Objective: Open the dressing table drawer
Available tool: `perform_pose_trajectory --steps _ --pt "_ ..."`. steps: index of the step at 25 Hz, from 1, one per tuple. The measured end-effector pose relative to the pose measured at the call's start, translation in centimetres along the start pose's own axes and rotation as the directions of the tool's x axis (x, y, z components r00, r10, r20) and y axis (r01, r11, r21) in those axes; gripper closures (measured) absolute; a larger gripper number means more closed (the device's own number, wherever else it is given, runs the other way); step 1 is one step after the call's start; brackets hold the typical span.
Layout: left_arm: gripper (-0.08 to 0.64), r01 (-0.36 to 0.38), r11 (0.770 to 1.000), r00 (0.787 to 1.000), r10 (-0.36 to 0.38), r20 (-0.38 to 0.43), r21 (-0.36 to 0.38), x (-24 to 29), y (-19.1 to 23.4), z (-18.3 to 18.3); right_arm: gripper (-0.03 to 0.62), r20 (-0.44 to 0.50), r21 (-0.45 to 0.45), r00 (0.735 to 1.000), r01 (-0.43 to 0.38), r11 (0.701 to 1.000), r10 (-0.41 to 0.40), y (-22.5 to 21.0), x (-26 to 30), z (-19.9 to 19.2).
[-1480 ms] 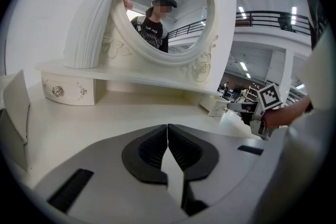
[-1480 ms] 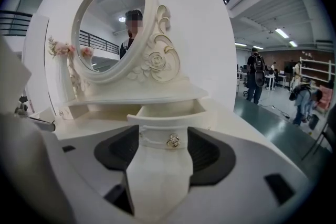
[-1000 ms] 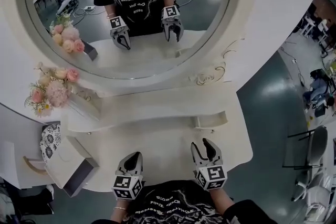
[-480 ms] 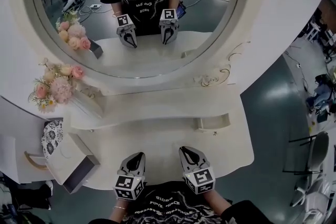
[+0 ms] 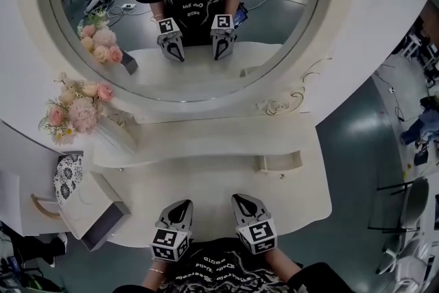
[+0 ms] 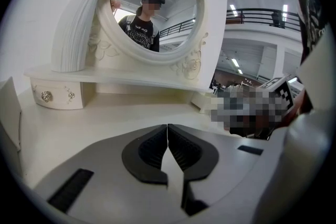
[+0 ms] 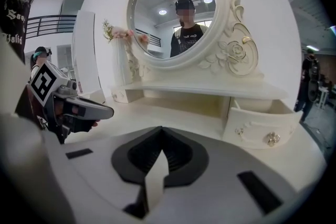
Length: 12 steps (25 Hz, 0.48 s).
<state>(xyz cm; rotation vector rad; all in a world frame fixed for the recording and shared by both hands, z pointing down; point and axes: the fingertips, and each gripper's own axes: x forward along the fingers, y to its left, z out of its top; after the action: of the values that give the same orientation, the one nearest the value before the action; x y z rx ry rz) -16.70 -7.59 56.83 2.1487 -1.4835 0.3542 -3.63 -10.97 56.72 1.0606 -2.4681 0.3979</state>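
Here, in the head view, the left gripper point(image 5: 181, 205) and the right gripper point(image 5: 244, 200) are held side by side over the near edge of the cream dressing table point(image 5: 206, 178). Both point toward the round mirror point(image 5: 274, 10). The small drawer point(image 5: 278, 161) under the shelf at far right stands pulled out. A grey-lined drawer point(image 5: 96, 216) juts open at the table's left end, near the pink flowers point(image 5: 74, 110).

In the left gripper view, that tool's jaws meet at the tips with nothing between them. A closed little drawer point(image 6: 55, 96) sits at far left below a ribbed white vase point(image 6: 76, 23).

In the right gripper view, the jaws have just been closing and stand tip to tip, empty. They are well apart from the pulled-out small drawer, whose gold knob point(image 7: 272, 138) faces the camera at right.
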Motion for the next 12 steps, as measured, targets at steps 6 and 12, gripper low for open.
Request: perform_pose_trajectory --steps 6,12 --pt "0.543 0.007 1.000 1.000 -0.007 -0.004 0.005 0.27 -0.13 0.07 0.581 -0.013 -0.021 1.000 0.001 1.000 -0.001 0.07 0.26 0.21" --pt "0.543 0.008 1.000 1.000 -0.008 -0.004 0.000 0.39 0.01 0.07 0.581 -0.027 -0.028 1.000 -0.015 0.999 0.014 0.41 0.56 -0.30"
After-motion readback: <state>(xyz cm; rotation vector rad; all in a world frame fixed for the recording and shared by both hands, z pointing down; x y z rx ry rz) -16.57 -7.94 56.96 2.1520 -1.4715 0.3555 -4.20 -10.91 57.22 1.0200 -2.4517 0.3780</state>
